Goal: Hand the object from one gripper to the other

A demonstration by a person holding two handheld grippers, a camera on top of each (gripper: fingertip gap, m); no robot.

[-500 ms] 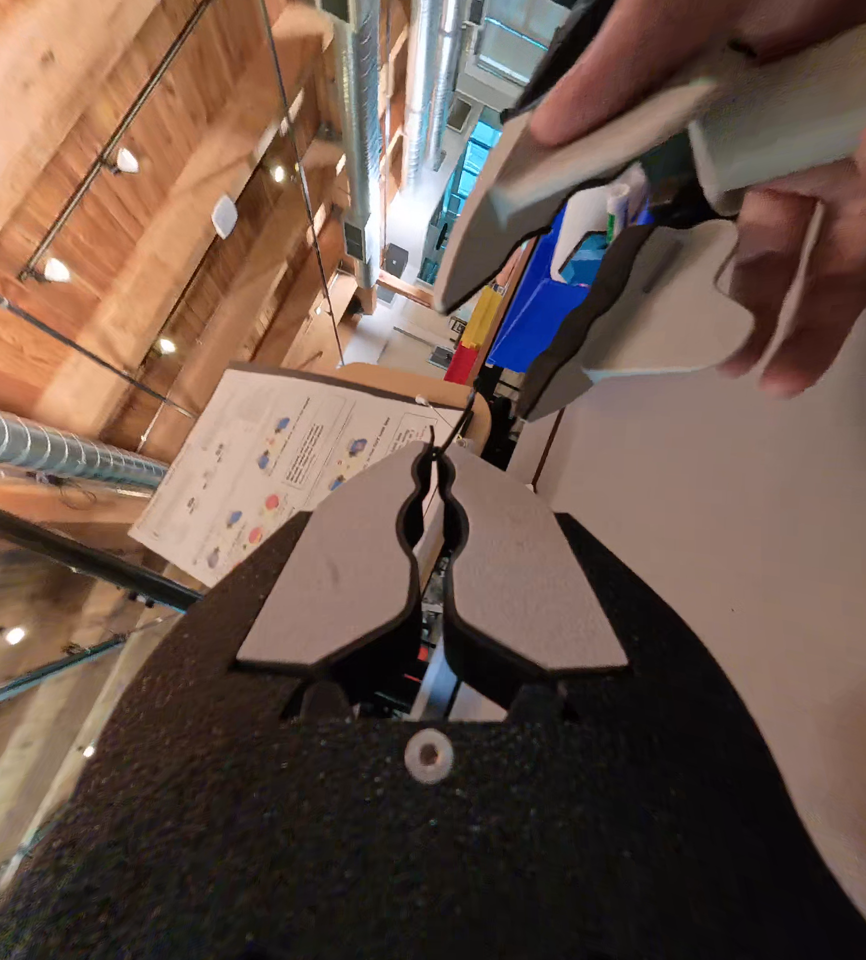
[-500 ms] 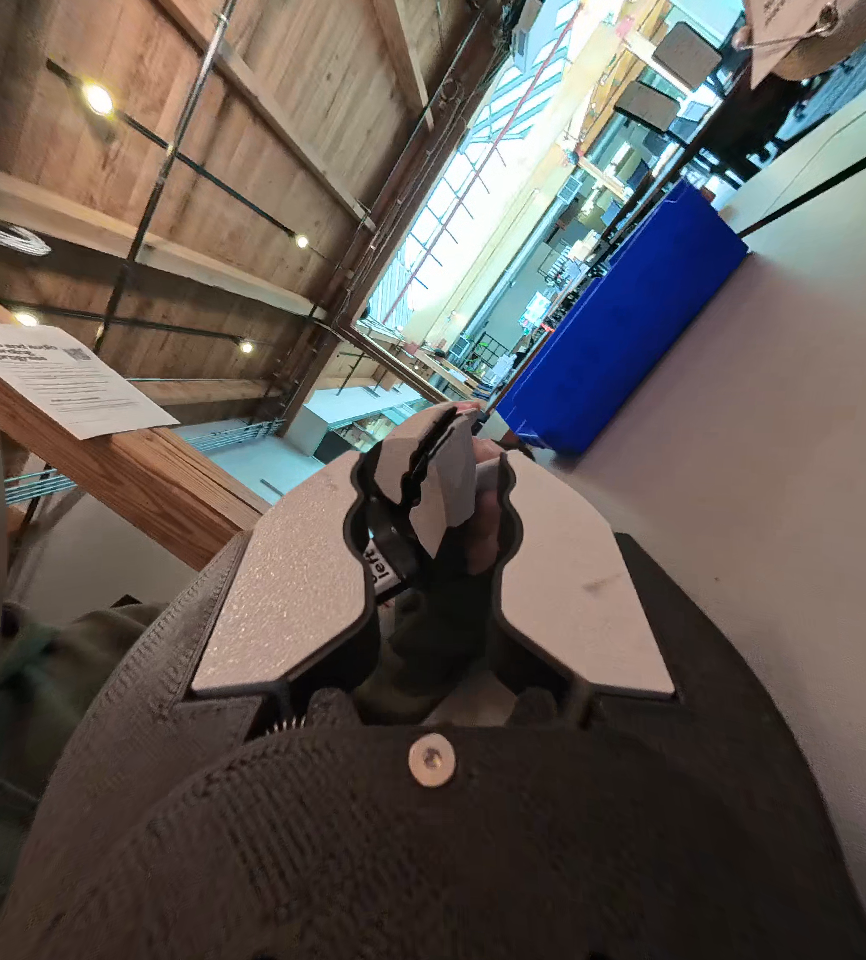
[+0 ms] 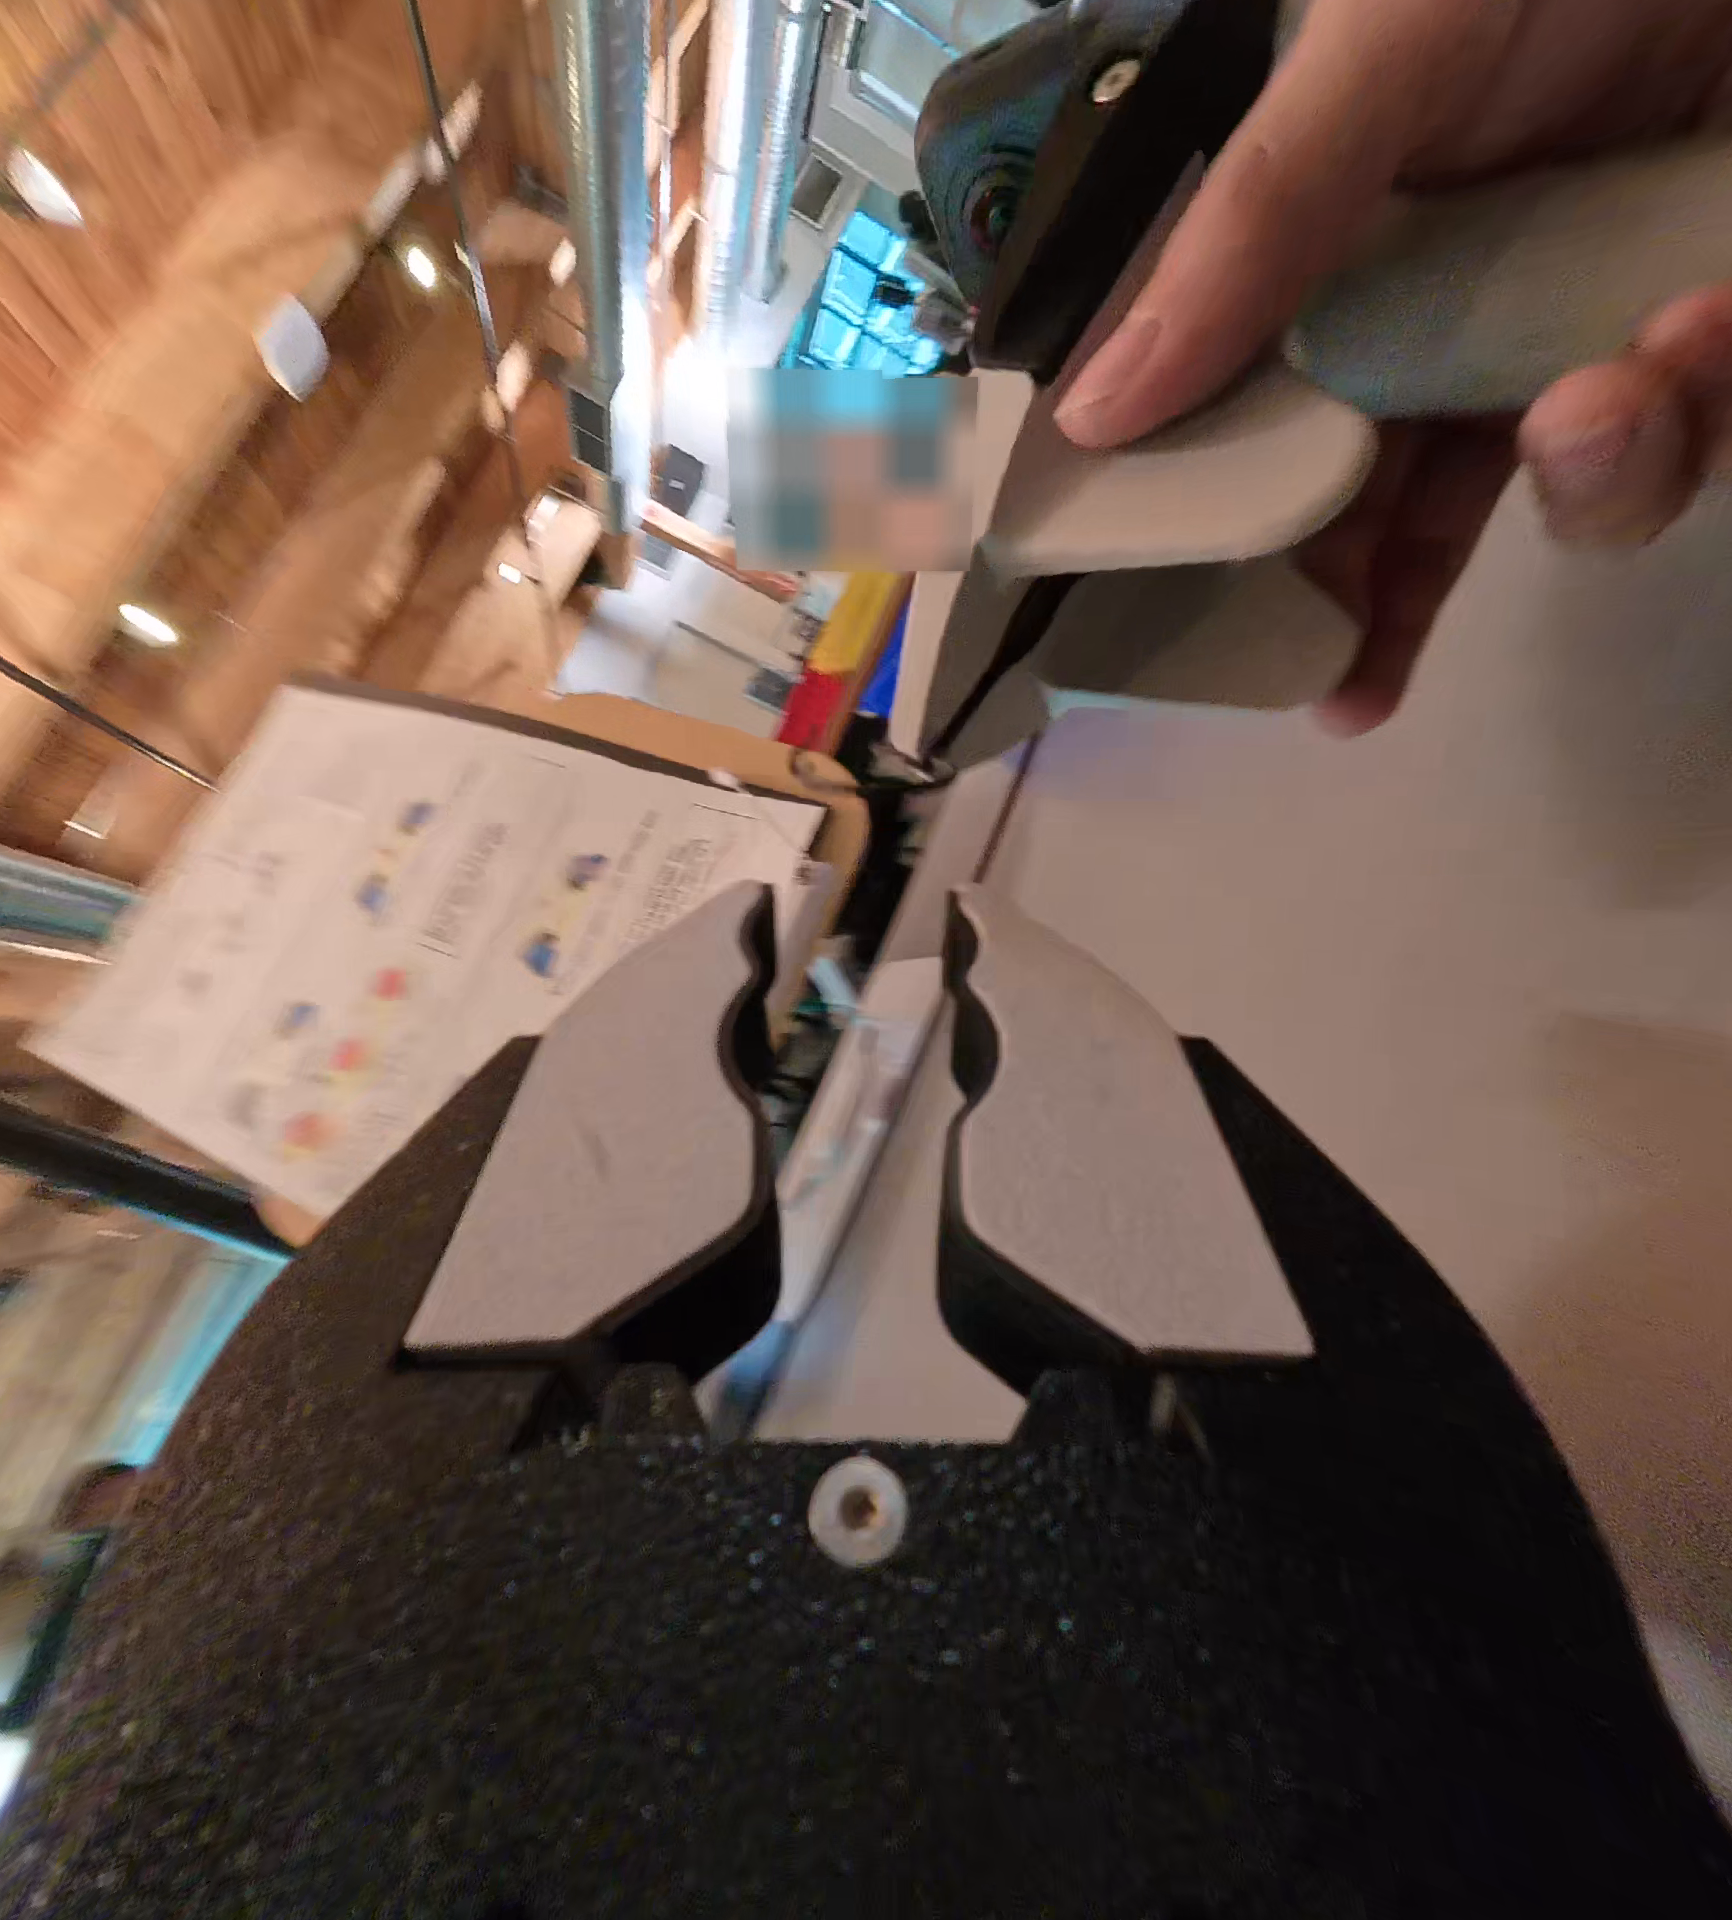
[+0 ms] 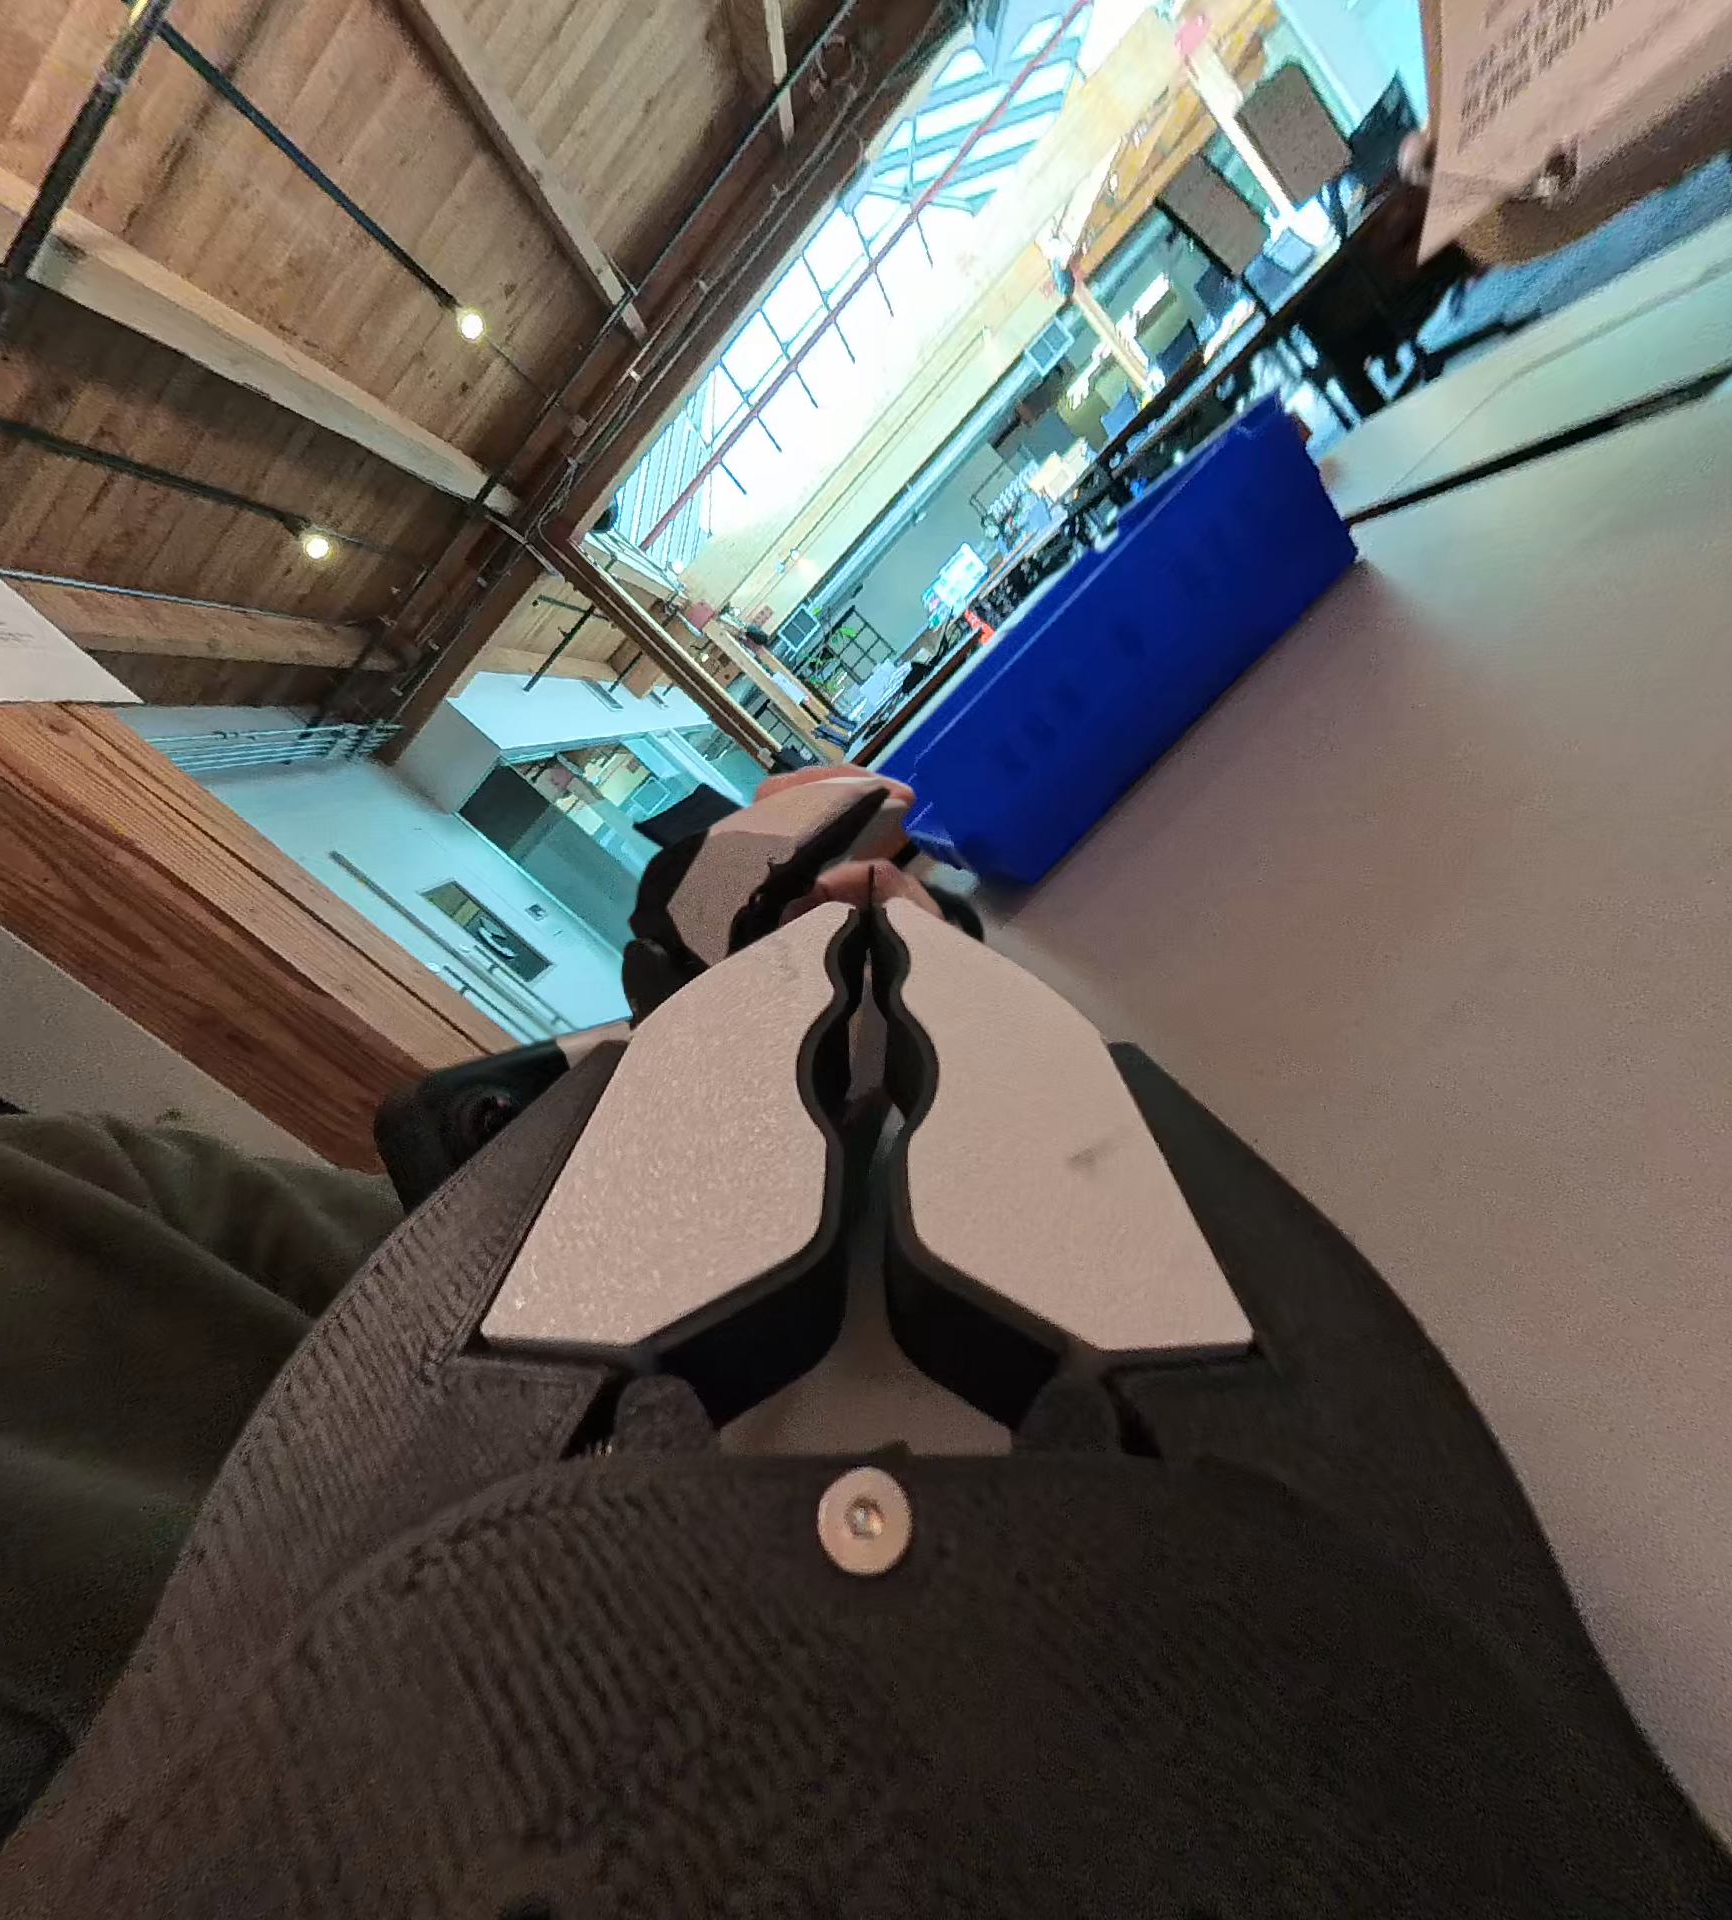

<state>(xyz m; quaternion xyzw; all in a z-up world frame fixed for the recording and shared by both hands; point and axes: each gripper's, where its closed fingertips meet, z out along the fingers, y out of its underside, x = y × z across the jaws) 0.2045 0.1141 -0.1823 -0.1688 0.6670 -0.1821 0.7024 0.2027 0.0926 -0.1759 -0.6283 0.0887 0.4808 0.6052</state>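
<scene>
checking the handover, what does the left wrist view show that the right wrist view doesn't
Only the left wrist view: the hand holding the right gripper, the ducts, and the left gripper plainly open with nothing between its fingers.
Only the right wrist view: a green sleeve, and a thin dark strip that seems pinched at the shut right gripper's tips.
Both: the two grippers and the pale table.

In the right wrist view, a blue plastic bin (image 4: 1132, 686) sits on the pale flat bench (image 4: 1464, 935), beyond the right claw (image 4: 870, 914). The left claw (image 4: 789, 852) lies just behind and left of the right claw's tips. A wooden beam (image 4: 114, 894) stands far left.
</scene>
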